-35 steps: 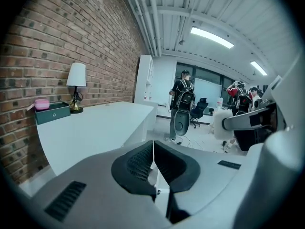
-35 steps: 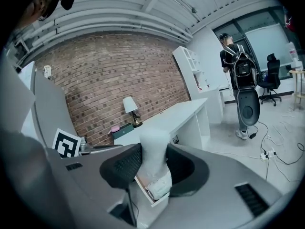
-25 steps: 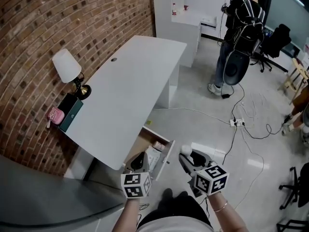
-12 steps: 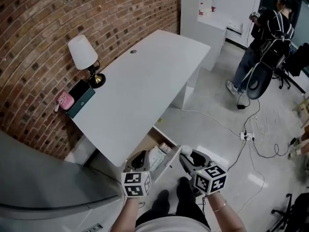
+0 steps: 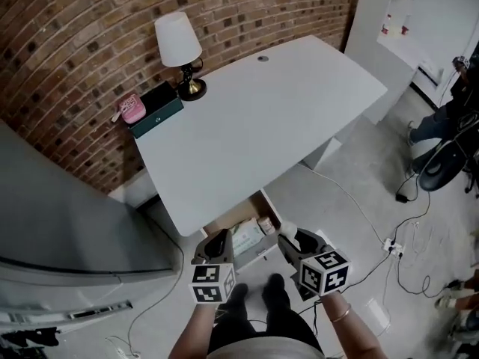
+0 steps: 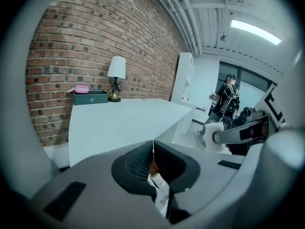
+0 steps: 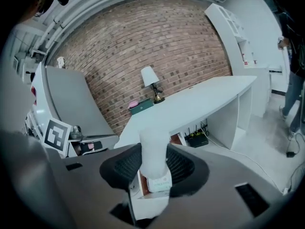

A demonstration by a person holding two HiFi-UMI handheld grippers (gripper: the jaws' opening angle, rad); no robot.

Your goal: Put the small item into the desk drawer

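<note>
The open desk drawer [image 5: 241, 234] sticks out from under the white desk [image 5: 254, 118], with boxes and papers inside it. My right gripper [image 5: 292, 239] is shut on a small white cylinder [image 5: 287, 233], just right of the drawer's front corner. In the right gripper view the cylinder [image 7: 153, 159] stands upright between the jaws, with the drawer [image 7: 143, 185] below it. My left gripper [image 5: 218, 242] hovers at the drawer's near left, its pads [image 6: 143, 161] pressed together with nothing between them. The left gripper view also shows the cylinder [image 6: 212, 138] at the right.
A lamp [image 5: 179, 47] and a dark green box [image 5: 156, 109] with a pink thing [image 5: 132, 108] on top stand at the desk's back by the brick wall. A grey slab [image 5: 60, 215] is on the left. Cables [image 5: 389, 245] and a person [image 5: 449, 126] are on the right.
The head view has swung round, so the desk now lies straight ahead. Both grippers have come down closer to the open drawer. The right one still holds the white cylinder.
</note>
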